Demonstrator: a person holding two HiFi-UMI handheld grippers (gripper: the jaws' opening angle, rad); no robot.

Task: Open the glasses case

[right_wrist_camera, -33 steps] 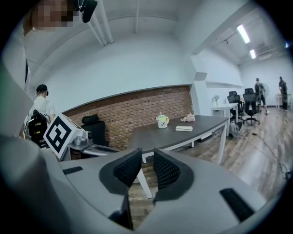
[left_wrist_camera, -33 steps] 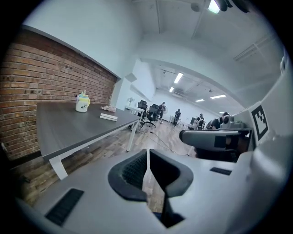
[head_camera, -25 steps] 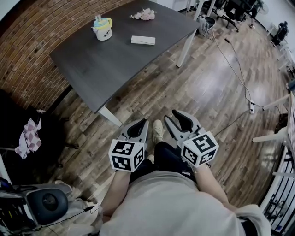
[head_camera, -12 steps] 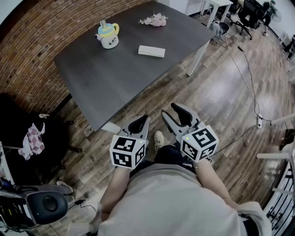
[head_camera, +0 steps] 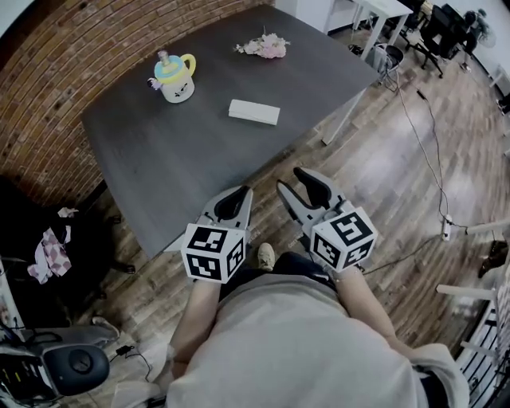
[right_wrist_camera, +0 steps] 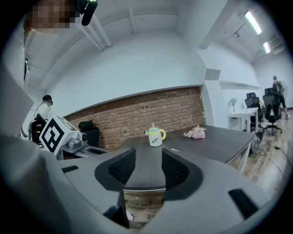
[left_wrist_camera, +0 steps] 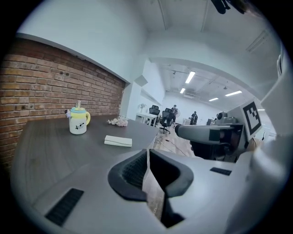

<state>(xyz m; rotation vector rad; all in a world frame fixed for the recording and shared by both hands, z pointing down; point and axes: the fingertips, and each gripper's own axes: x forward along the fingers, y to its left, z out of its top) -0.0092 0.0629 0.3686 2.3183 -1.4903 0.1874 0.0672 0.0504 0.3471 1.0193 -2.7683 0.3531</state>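
Hovering off the table (head_camera: 159, 159): left gripper (head_camera: 242, 191) together; right gripper (head_camera: 288, 178) just parted, empty; far glasses case (head_camera: 254, 111) seemingly closed.

The glasses case (head_camera: 254, 111) is white, the table (head_camera: 175, 159) dark grey.

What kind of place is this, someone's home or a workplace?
Probably an open-plan office or lab, not a home: rolling office chairs and white desks stand at the far end, strip lights run along the ceiling, and a plain dark table stands beside a brick wall.
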